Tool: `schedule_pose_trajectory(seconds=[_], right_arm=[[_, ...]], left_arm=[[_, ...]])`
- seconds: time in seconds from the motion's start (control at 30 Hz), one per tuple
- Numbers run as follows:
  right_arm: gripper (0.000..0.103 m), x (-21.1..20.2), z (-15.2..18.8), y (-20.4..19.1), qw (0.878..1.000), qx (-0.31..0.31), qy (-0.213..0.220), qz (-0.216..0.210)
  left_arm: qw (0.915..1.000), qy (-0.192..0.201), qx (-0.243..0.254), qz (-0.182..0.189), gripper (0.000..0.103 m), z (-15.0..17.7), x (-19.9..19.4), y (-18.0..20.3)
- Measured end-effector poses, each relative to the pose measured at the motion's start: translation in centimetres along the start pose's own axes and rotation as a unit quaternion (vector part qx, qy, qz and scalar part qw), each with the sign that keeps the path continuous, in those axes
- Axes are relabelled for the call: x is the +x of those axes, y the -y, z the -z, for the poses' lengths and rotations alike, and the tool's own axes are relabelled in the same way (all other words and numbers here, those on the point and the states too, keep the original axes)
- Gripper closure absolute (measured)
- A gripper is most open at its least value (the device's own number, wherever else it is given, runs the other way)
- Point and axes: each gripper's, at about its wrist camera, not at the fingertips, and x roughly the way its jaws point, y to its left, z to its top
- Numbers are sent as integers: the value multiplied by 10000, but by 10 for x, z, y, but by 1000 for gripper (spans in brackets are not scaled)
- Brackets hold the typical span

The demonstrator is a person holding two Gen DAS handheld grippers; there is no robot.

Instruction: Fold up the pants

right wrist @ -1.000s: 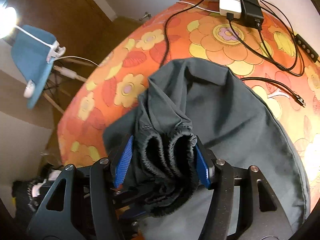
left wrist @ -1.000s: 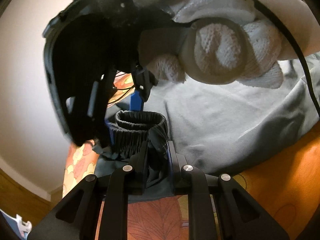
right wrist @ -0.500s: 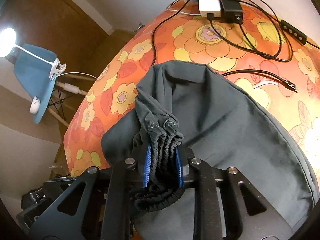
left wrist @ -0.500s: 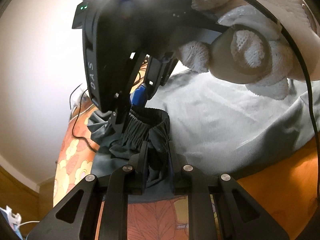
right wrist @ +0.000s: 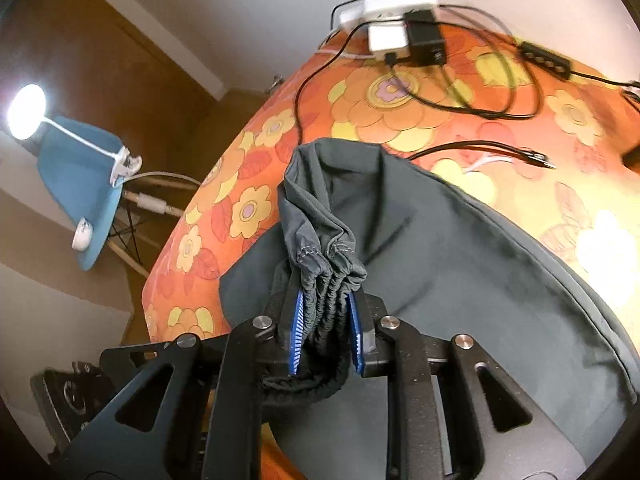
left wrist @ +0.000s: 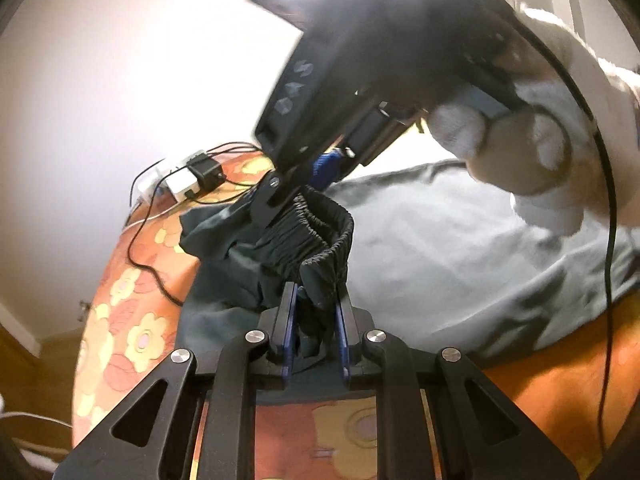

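Pinching a bunched stretch of elastic waistband, the right gripper (right wrist: 325, 330) has just drawn its blue pads in on the dark grey pants (right wrist: 460, 280), the gathered fabric squeezed flat between them. Just beside it along the same band, the left gripper (left wrist: 314, 322) clamps another fold of waistband (left wrist: 320, 236), so the elastic hangs as a short loop between the two claws. Beyond both, the rest of the garment lies spread over the orange flowered tablecloth (right wrist: 360, 108) (a power strip (right wrist: 390, 12) and loose cables (right wrist: 460, 100) sit well past the far hem). The cloth looks light, limp and a little slick, likely to sag and slip; the thick gathered band appears the surest place to hold.
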Motion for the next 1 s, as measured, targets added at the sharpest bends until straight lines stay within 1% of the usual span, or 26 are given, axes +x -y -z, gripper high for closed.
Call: schedule_pose_trajectory(seconds=[0.1,0.2,0.27,0.37,0.43,0.53,0.6,0.67,0.73,0.8,0.87,1.0], right_arm=[[84,-21,9,8,9996,165,225,-26],[84,-40,17,16,9988,256,421,38],[84,-55,24,22,9979,356,533,52],[85,-78,38,37,9965,528,639,73],[85,-89,48,49,9952,712,674,57],[85,-100,70,69,9923,1073,623,61],[85,-106,83,84,9893,1343,563,-6],[85,-114,97,98,9856,1596,559,-75],[85,-122,107,103,9852,1607,598,-7],[85,-133,116,109,9848,1610,652,38],[85,-140,123,113,9831,1695,690,-12],[85,-158,133,124,9805,1802,781,9]], left_arm=[[9996,150,-185,144,88,-5,-3,6],[9986,263,-324,311,88,-13,-9,17],[9981,310,-353,407,88,-17,-12,23],[9970,336,-376,585,88,-27,-20,42],[9964,313,-355,710,88,-31,-20,54],[9947,167,-369,945,88,-35,-18,74],[9932,58,-394,1095,88,-34,-13,87],[9924,8,-392,1162,88,-36,-14,99],[9909,-25,-454,1269,88,-41,-16,112],[9912,-28,-381,1269,88,-46,-19,123],[9914,-39,-329,1267,88,-50,-23,134],[9892,-100,-432,1397,88,-62,-25,146]])
